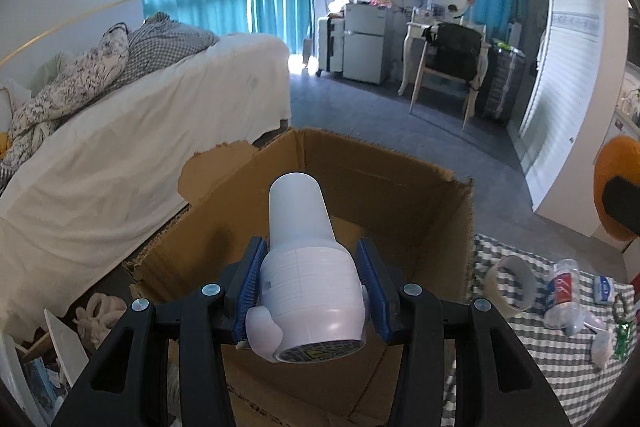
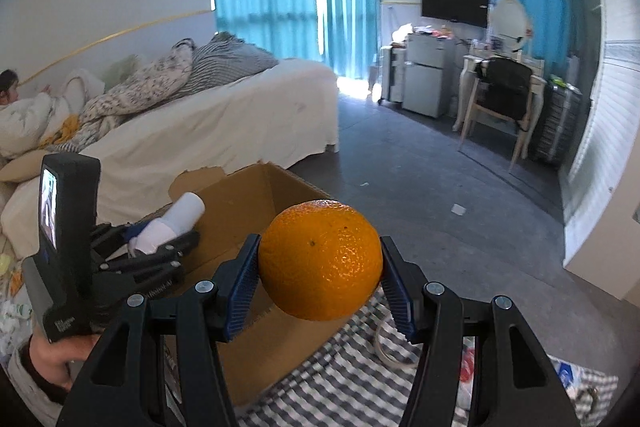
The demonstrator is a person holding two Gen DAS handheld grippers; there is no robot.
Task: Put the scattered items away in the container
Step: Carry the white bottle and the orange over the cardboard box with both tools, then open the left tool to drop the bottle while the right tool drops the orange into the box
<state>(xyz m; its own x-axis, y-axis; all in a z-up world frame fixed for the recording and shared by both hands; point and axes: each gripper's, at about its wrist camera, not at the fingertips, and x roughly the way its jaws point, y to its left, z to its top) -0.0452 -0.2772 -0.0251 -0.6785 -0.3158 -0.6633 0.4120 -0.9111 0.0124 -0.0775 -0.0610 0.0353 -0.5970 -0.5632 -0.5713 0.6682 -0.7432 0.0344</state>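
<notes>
My left gripper (image 1: 312, 277) is shut on a white plastic bottle (image 1: 308, 267), held above the open cardboard box (image 1: 400, 183). The bottle's cap end points away from me over the box's inside. My right gripper (image 2: 320, 267) is shut on an orange (image 2: 320, 259), just right of the cardboard box (image 2: 256, 195) and above the checked cloth (image 2: 340, 379). The right wrist view also has the left gripper (image 2: 160, 247) with the white bottle (image 2: 176, 219) at the box's left side, a hand (image 2: 52, 355) holding it. At the left wrist view's right edge the orange (image 1: 616, 195) shows.
On the checked cloth (image 1: 532, 343) right of the box lie a tape roll (image 1: 512, 287), a crushed clear bottle (image 1: 564, 295) and small packets (image 1: 604, 289). A white-covered bed (image 1: 132, 155) stands left of the box, with a person (image 2: 16, 107) lying on it. Clutter (image 1: 96, 315) lies on the floor at lower left.
</notes>
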